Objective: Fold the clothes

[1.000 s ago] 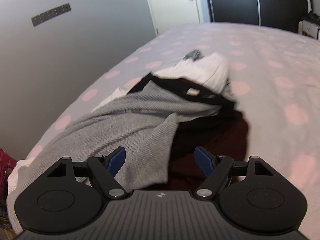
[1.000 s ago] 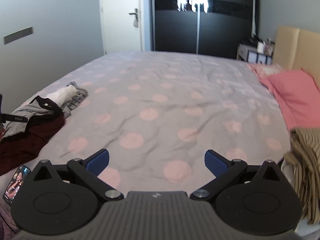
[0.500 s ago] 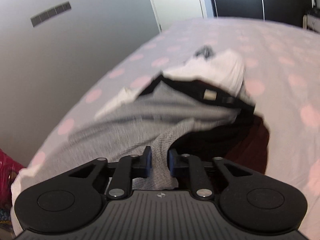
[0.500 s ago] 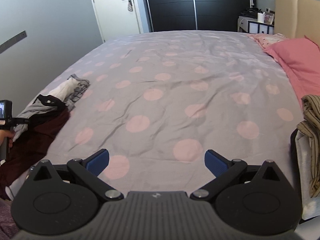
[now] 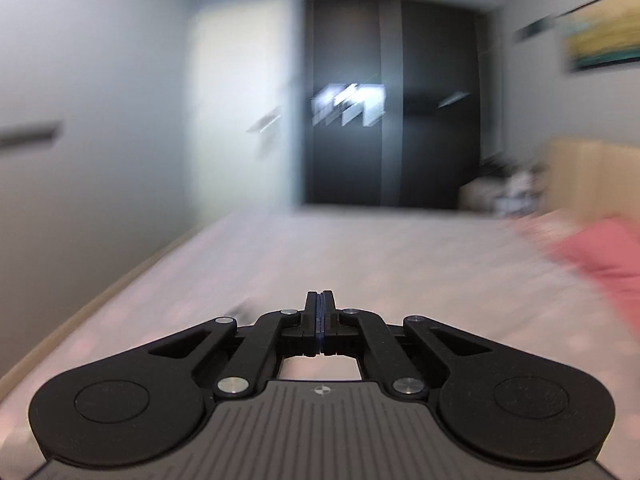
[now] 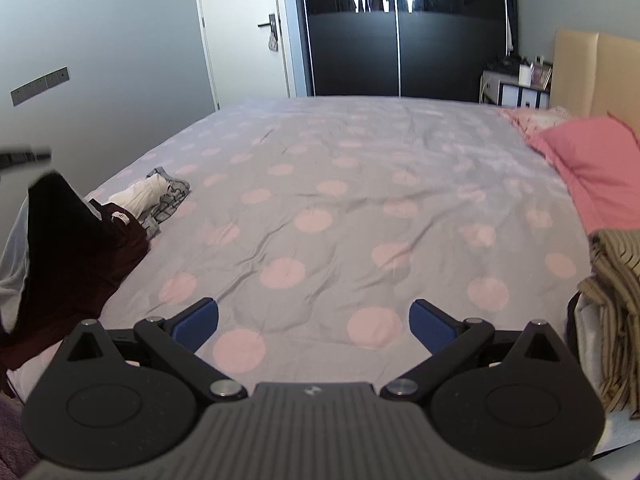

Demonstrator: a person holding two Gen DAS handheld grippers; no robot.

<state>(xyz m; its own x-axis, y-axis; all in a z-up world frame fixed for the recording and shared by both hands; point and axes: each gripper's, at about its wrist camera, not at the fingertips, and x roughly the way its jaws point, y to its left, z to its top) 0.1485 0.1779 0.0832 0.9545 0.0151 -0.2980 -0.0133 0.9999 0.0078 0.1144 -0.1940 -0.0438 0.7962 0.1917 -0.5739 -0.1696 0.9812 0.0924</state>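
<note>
In the right wrist view a pile of clothes lies at the bed's left edge: a dark maroon garment (image 6: 80, 264), a grey garment (image 6: 12, 256), a white one (image 6: 140, 196) and a patterned grey one (image 6: 172, 196). A black fabric peak (image 6: 56, 204) is lifted up from the pile toward a blurred dark object at the left edge. My left gripper (image 5: 320, 312) has its jaws pressed together; no cloth shows between them in its blurred view. My right gripper (image 6: 314, 320) is open and empty above the bedspread (image 6: 340, 208).
A pink pillow (image 6: 592, 168) lies at the bed's right side. Striped brown folded cloth (image 6: 616, 300) sits at the right edge. A black wardrobe (image 6: 400, 28), white door (image 6: 244, 32) and bedside shelf (image 6: 516, 88) stand beyond the bed.
My left gripper closed on the grey garment, then swung up and away; its view now faces the room, blurred. The black fabric rose from the pile. My right gripper stayed open.
</note>
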